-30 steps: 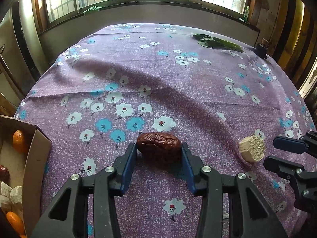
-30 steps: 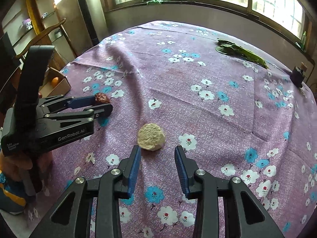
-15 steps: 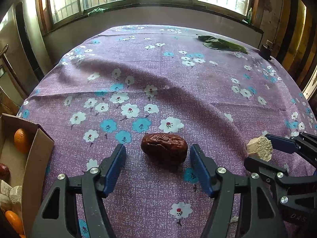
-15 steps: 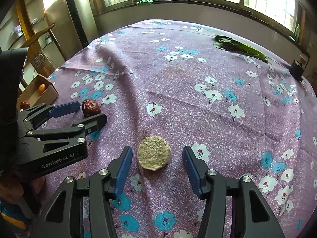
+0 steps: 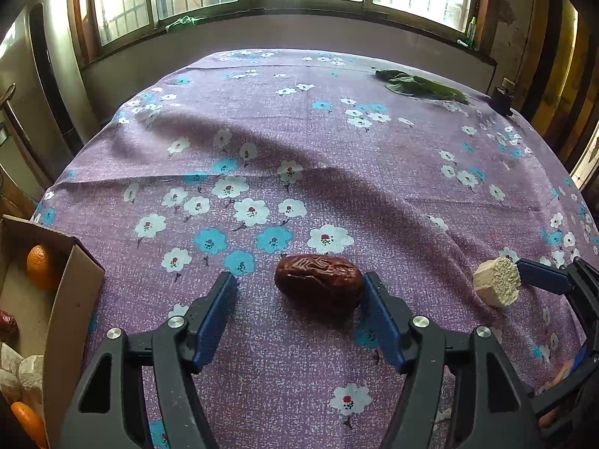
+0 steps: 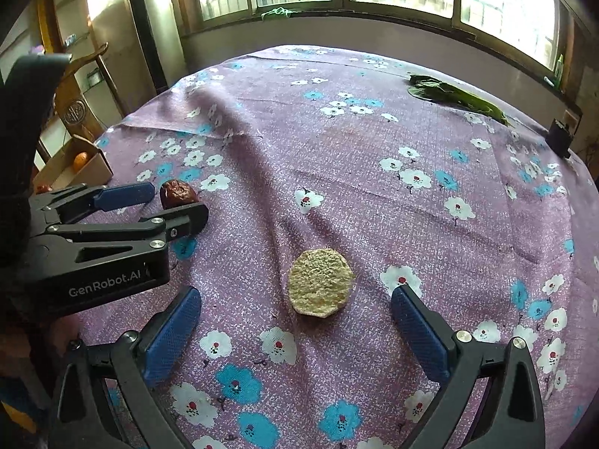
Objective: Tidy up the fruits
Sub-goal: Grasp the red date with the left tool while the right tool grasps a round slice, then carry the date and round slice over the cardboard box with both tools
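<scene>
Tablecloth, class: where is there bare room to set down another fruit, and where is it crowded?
The widest free patch is mid-cloth, between the date and the green leaves near the window. Another lies right of the pale cut piece. It is crowded at the near edge: the left tool brackets the date, the right tool the pale piece, beside the cardboard box.

The left tool (image 5: 299,295) gapes around a wrinkled red date (image 5: 319,280) on the counter (image 5: 374,187); its right pad (image 5: 382,321) touches the date.
</scene>
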The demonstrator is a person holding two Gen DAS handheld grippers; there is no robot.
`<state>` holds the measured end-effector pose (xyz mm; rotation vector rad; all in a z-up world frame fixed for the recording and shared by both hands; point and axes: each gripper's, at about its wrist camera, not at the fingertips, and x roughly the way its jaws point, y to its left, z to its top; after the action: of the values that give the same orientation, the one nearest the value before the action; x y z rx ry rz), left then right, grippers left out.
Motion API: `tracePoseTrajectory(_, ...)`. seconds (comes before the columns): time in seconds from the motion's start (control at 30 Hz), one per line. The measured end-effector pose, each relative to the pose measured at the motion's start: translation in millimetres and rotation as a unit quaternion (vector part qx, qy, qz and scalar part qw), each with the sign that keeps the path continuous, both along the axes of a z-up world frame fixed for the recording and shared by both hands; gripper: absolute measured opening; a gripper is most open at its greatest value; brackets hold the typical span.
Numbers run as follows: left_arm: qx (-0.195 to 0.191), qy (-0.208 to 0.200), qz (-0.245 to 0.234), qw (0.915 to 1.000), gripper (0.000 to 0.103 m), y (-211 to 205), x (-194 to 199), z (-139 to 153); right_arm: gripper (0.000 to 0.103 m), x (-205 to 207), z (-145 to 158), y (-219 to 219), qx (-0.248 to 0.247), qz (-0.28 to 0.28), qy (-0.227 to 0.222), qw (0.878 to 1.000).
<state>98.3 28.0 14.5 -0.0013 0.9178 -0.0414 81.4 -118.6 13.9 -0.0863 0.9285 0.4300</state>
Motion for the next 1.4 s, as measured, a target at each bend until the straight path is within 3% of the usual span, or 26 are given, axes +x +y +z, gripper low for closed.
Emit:
tracePoseTrajectory(0.33,-0.006,-0.003,-0.004,1.0000,0.068,0,1,1,0.102,-3,1,-3,0.011,-0.003,-0.003,1.000)
tracePoseTrajectory(0.37,-0.006,-0.003,-0.005,1.0000,0.068,1,1,1,0.097,-3,3,-6,0.014,-0.014,0.000,1.000)
tracePoseTrajectory(0.47,-0.007,-0.005,-0.010,0.9999,0.068,0,1,1,0.062,0,13,-18,0.031,-0.035,-0.004,0.999)
tracePoseTrajectory(0.7,0.000,-0.002,-0.019,0.9998,0.068,-4,4,-1,0.059,3,13,-11,0.008,-0.013,-0.002,1.000)
tracePoseTrajectory(0.8,0.004,-0.002,-0.022,0.9997,0.067,-5,5,-2,0.041,9,8,-7,-0.005,-0.003,0.003,1.000)
tracePoseTrajectory(0.87,0.005,-0.005,-0.026,0.9996,0.056,-5,5,-1,0.037,7,7,-4,-0.017,0.007,-0.003,1.000)
tracePoseTrajectory(0.9,0.003,-0.008,-0.030,0.9995,0.043,-5,4,0,0.035,6,7,-3,-0.014,0.012,-0.001,1.000)
tracePoseTrajectory(1.13,-0.021,-0.005,-0.023,0.9995,0.043,6,-7,8,0.035,-13,17,-14,0.018,0.016,0.006,1.000)
tracePoseTrajectory(1.4,-0.045,-0.032,-0.013,0.9984,0.043,24,-54,36,0.035,-45,39,-7,0.046,0.031,-0.010,0.998)
